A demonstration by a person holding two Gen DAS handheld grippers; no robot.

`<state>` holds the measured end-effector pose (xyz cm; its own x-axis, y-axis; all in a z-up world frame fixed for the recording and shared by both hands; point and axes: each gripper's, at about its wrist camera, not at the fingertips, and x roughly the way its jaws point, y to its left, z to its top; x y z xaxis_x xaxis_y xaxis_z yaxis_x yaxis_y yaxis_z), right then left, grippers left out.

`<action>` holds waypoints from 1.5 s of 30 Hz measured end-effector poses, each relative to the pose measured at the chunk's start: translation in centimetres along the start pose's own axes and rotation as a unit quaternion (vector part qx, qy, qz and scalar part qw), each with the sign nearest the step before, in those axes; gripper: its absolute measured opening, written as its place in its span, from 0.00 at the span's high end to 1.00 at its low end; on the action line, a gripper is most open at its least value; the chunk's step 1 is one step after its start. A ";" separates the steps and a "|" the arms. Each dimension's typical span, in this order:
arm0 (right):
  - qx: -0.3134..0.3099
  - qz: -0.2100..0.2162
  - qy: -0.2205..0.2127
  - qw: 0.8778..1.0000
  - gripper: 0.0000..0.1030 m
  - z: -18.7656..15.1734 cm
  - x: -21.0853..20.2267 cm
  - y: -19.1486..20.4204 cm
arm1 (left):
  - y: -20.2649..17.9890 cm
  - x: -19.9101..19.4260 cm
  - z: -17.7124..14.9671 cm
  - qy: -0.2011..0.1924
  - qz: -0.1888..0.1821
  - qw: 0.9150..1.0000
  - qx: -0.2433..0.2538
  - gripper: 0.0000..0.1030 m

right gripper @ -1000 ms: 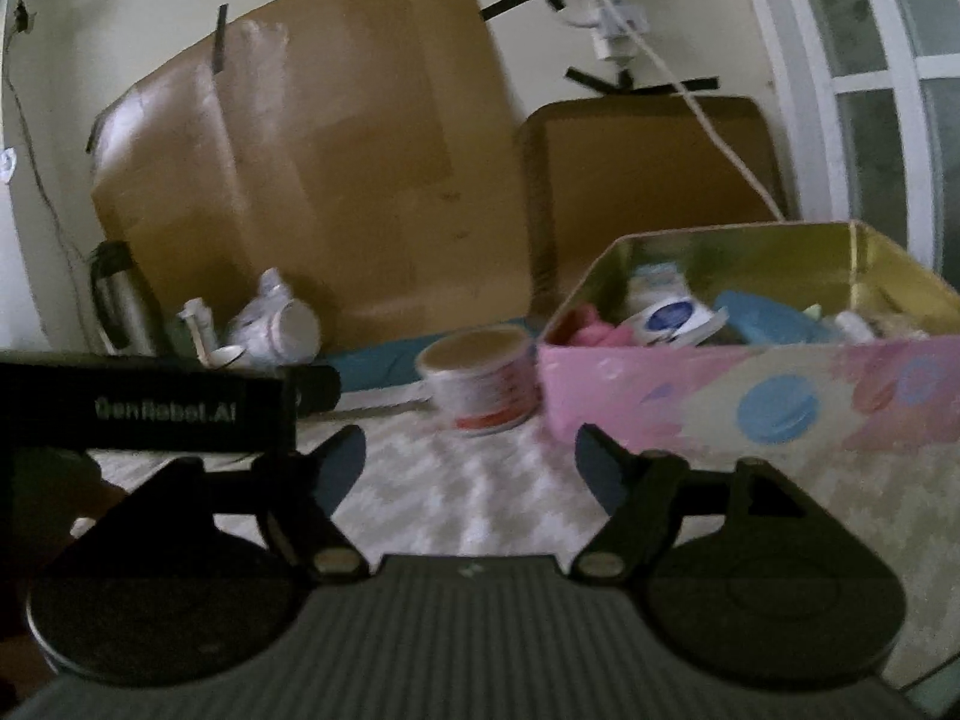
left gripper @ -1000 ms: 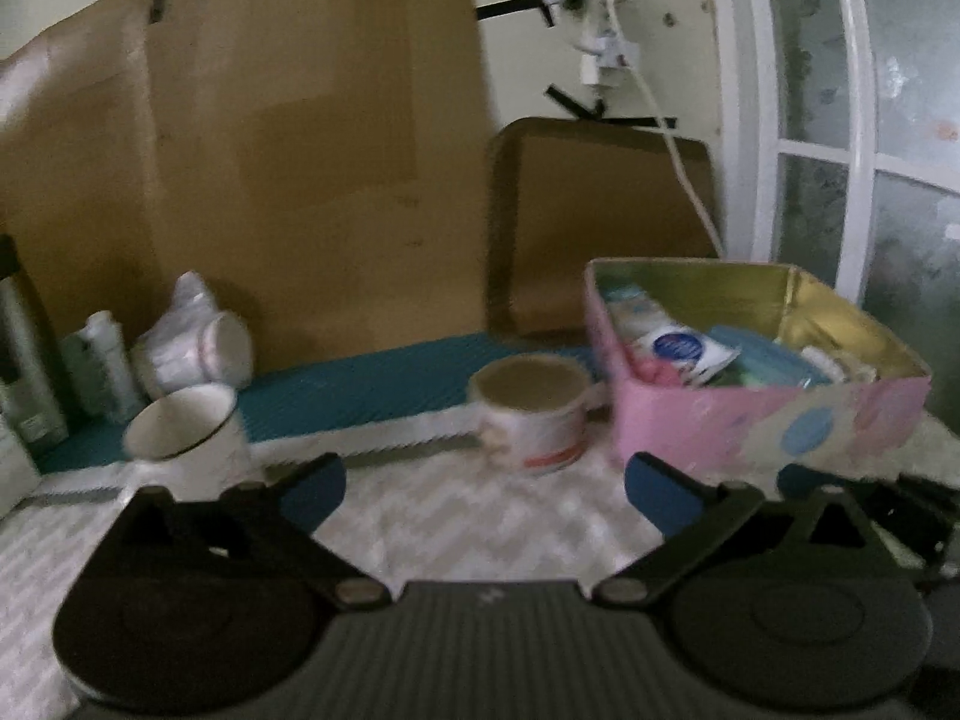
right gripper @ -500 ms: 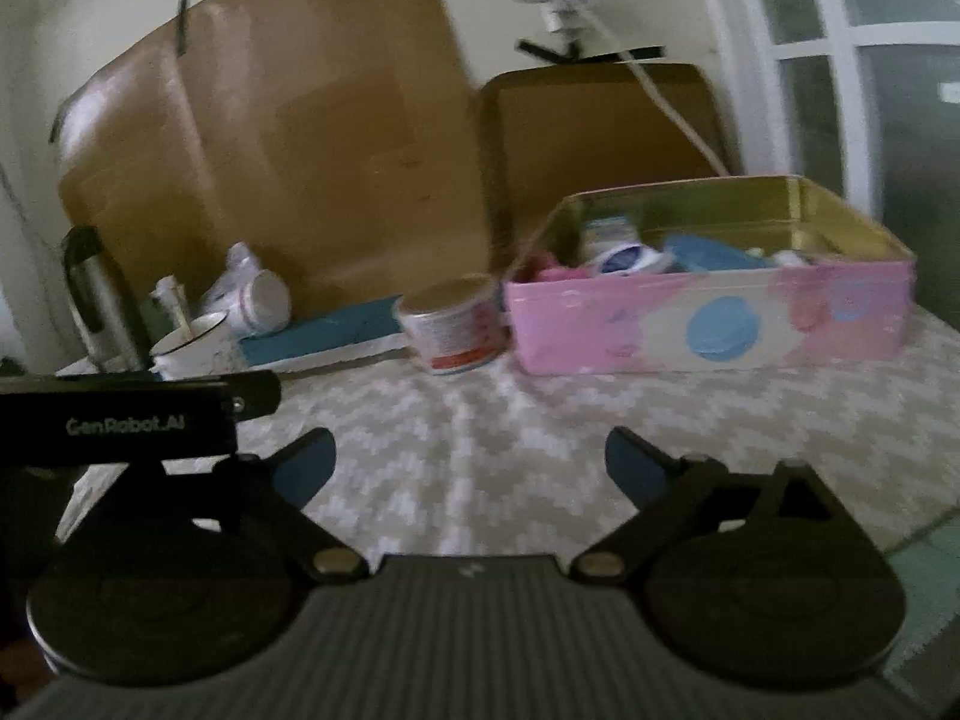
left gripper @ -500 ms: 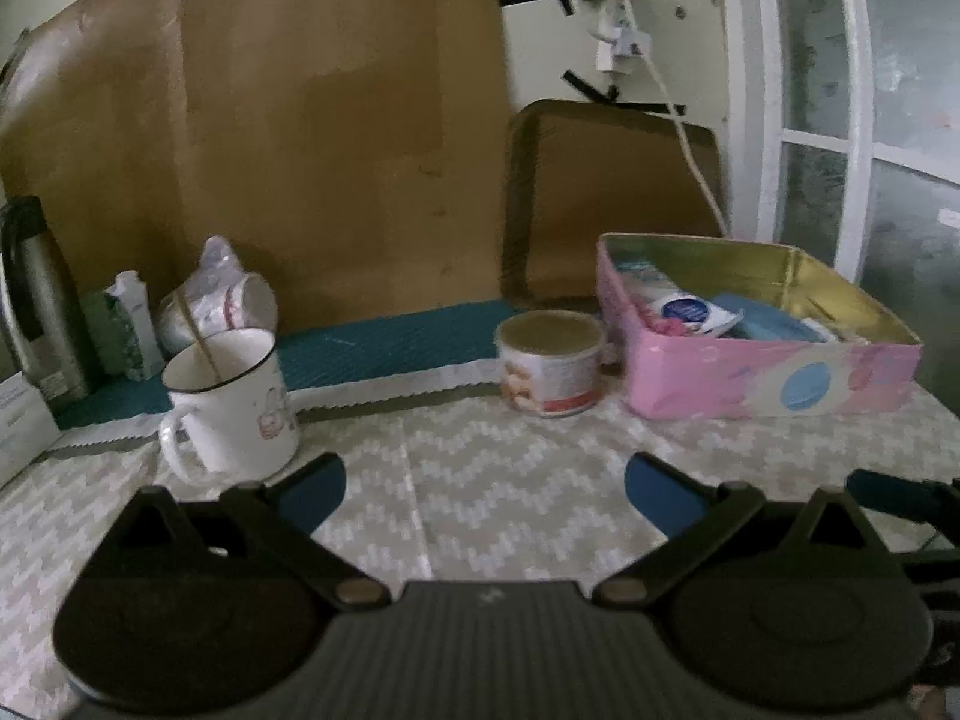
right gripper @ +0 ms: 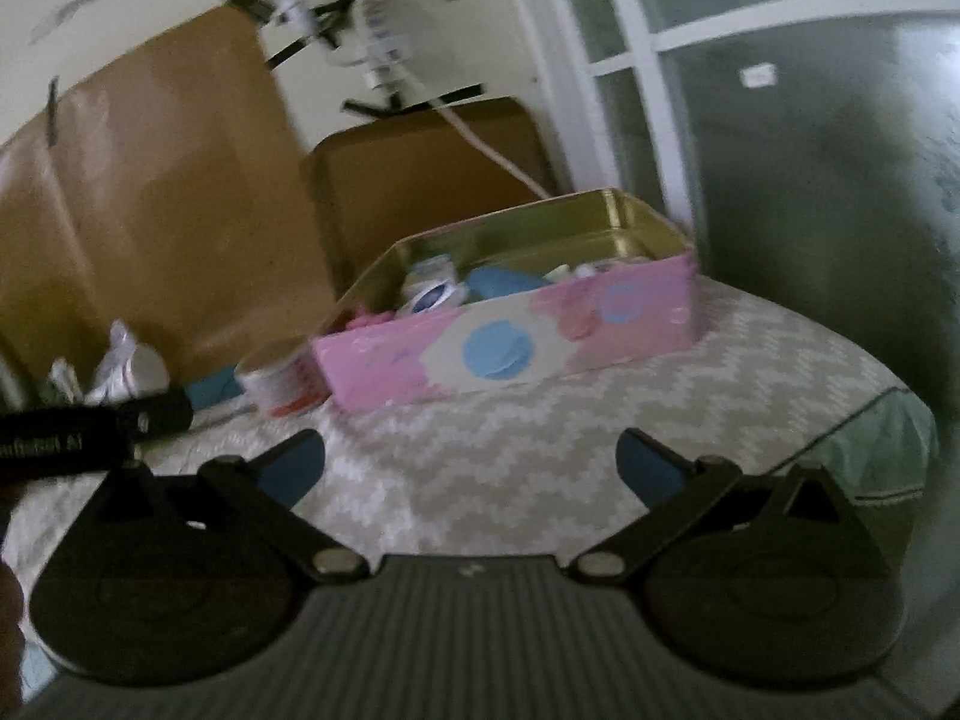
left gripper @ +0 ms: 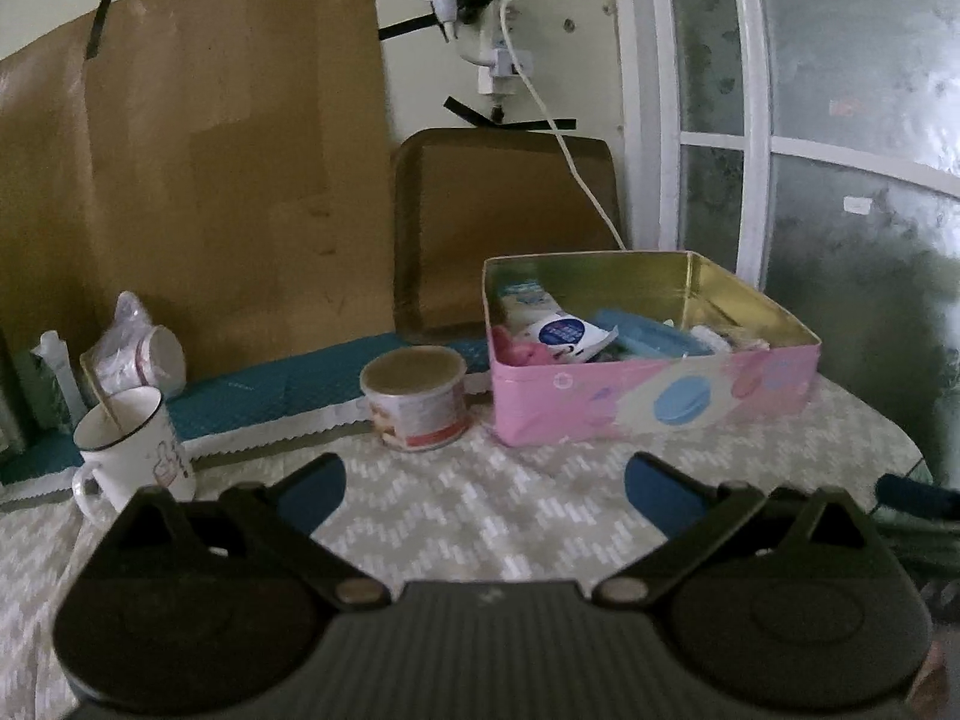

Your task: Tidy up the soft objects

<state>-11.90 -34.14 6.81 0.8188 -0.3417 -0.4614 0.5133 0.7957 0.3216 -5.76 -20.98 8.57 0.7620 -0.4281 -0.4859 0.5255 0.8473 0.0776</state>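
The table (left gripper: 480,516) carried a grey zigzag cloth. A cardboard sheet (left gripper: 198,198) leaned on the wall behind it. The pink tin (left gripper: 654,402) stood open at the table's far right, with pouches and packets (left gripper: 564,333) lying inside. Left gripper (left gripper: 483,489) was spread wide over bare cloth, holding nothing. Right gripper (right gripper: 471,462) had just been opening, with nothing between its fingers. A small tub (left gripper: 414,399) sat just left of the tin. The white mug (left gripper: 135,450) stood at far left.
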 end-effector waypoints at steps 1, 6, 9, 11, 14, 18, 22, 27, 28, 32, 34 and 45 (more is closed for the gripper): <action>0.009 0.001 -0.003 1.000 0.00 0.3 -0.1 -0.6 | -0.3 0.1 0.1 0.001 0.001 1.000 0.002 0.00; 0.026 0.005 -0.015 1.000 0.00 1.2 -0.2 -2.4 | -2.3 1.1 0.0 0.017 0.019 0.999 0.029 0.00; 0.035 0.013 -0.012 0.999 0.00 1.2 0.2 -3.0 | -3.3 1.8 -0.2 0.031 0.029 0.998 0.045 0.00; 0.040 0.018 -0.007 0.999 0.00 1.0 0.5 -3.3 | -3.8 2.1 -0.4 0.035 0.034 0.998 0.050 0.00; 0.045 0.026 0.001 0.999 0.00 1.0 1.0 -4.0 | -4.2 2.3 -0.3 0.039 0.036 0.997 0.053 0.00; 0.055 0.036 0.008 0.998 0.00 0.9 1.2 -4.4 | -4.8 2.6 -0.3 0.042 0.037 0.997 0.058 0.00; 0.052 0.043 0.009 0.998 0.00 0.9 1.1 -4.4 | -5.5 2.8 -0.5 0.042 0.038 0.996 0.067 0.00; 0.033 0.042 -0.005 0.999 0.00 1.2 0.5 -4.1 | -6.0 2.8 -0.5 0.043 0.040 0.996 0.074 0.00; 0.030 0.040 -0.008 0.999 0.00 1.2 0.3 -4.0 | -6.0 2.8 -0.4 0.041 0.039 0.996 0.074 0.00; 0.016 0.038 -0.023 0.999 0.00 1.3 -0.4 -3.7 | -6.0 2.3 -0.3 0.034 0.038 0.996 0.074 0.00; 0.011 0.036 -0.030 0.999 0.00 1.3 -0.6 -3.6 | -6.1 2.1 -0.2 0.030 0.037 0.996 0.077 0.00; 0.001 0.041 -0.038 0.998 0.00 1.3 -0.7 -3.3 | -6.5 1.6 -0.6 0.008 0.066 0.993 0.099 0.00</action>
<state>-13.85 -37.11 7.16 0.8754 -0.3114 -0.3697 0.4436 0.8214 0.3585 -8.17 -26.96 6.80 0.8240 -0.3105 -0.4740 0.4863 0.8168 0.3103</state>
